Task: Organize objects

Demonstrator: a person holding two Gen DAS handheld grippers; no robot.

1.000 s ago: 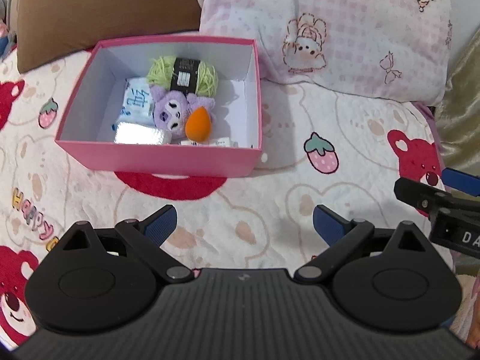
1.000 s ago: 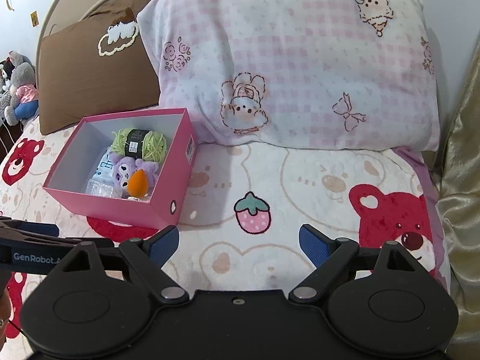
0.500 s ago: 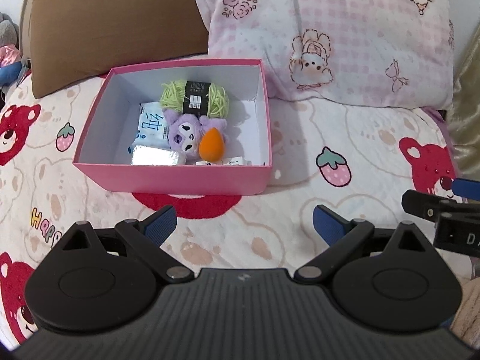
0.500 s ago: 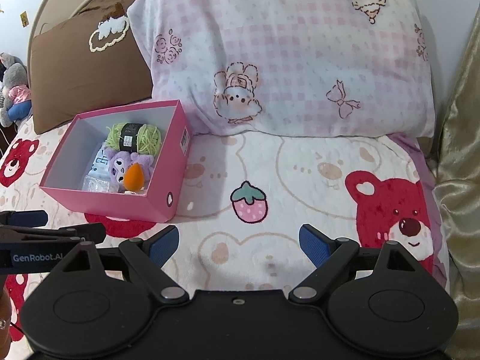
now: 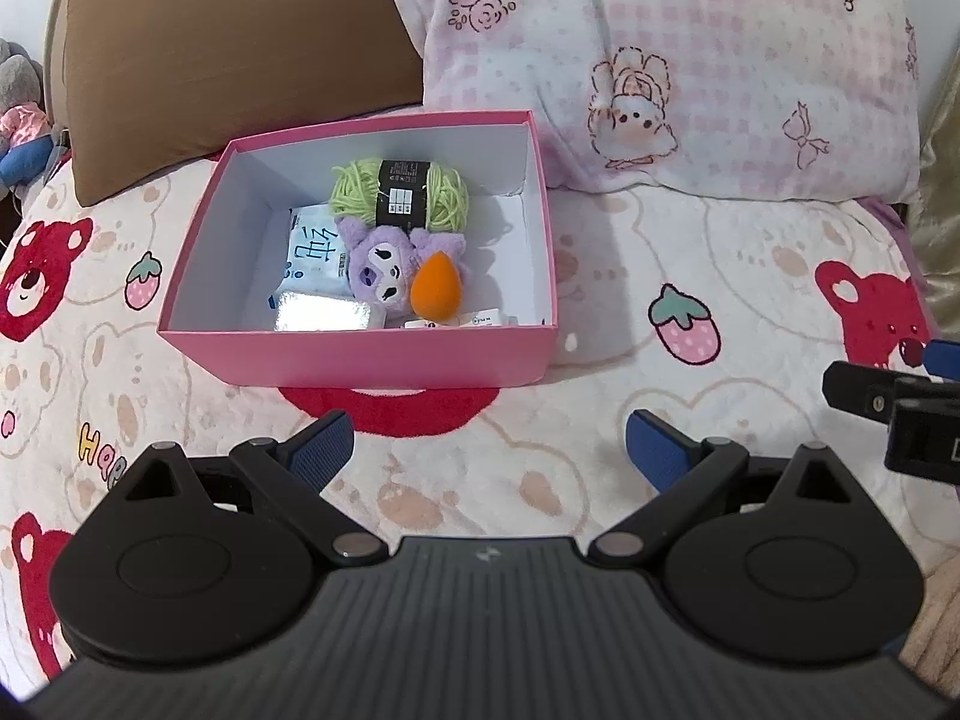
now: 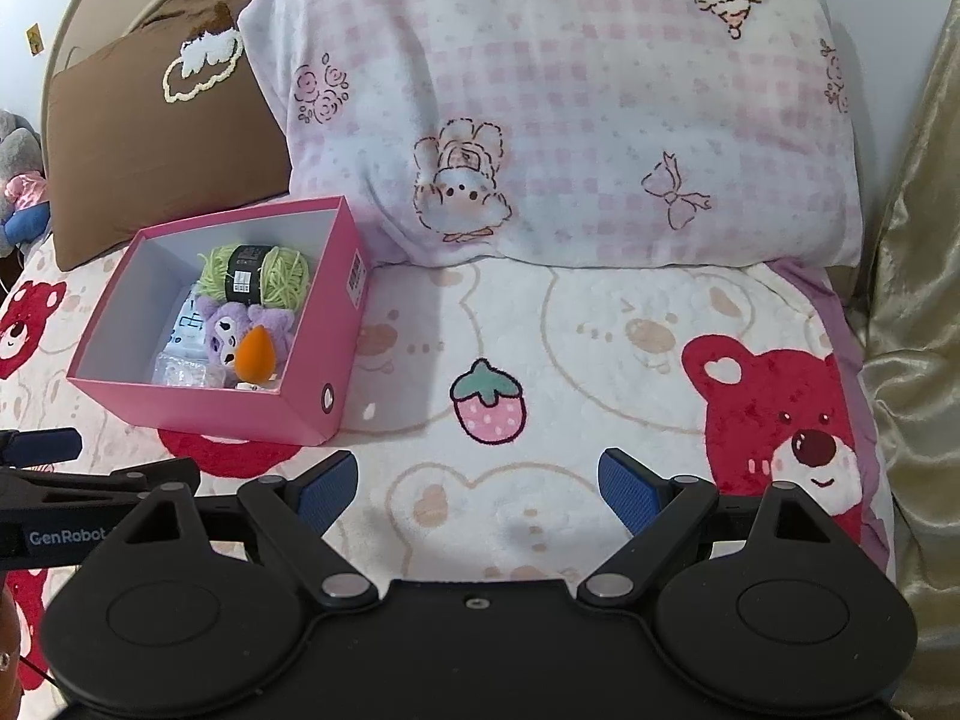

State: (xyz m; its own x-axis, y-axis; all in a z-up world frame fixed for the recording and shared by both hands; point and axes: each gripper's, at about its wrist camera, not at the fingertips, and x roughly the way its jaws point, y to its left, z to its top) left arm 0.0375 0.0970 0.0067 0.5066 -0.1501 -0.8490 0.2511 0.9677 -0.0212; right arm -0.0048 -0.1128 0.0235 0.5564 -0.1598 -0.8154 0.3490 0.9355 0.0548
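Observation:
A pink box (image 5: 384, 357) stands open on the bed and also shows in the right wrist view (image 6: 198, 411). Inside lie green yarn (image 5: 399, 189), a purple plush (image 5: 384, 264), an orange sponge (image 5: 436, 288), a tissue pack (image 5: 312, 249) and a silver packet (image 5: 324, 319). My left gripper (image 5: 486, 456) is open and empty, in front of the box. My right gripper (image 6: 477, 486) is open and empty, to the right of the box over the blanket.
A pink checked pillow (image 6: 570, 108) and a brown pillow (image 5: 228, 60) lean behind the box. The bear-print blanket (image 6: 600, 360) covers the bed. A gold curtain (image 6: 918, 300) hangs at the right edge. Plush toys (image 5: 21, 120) sit far left.
Both grippers have drawn back and tilted up, so the box sits lower and farther in the views. Nothing in the box moved.

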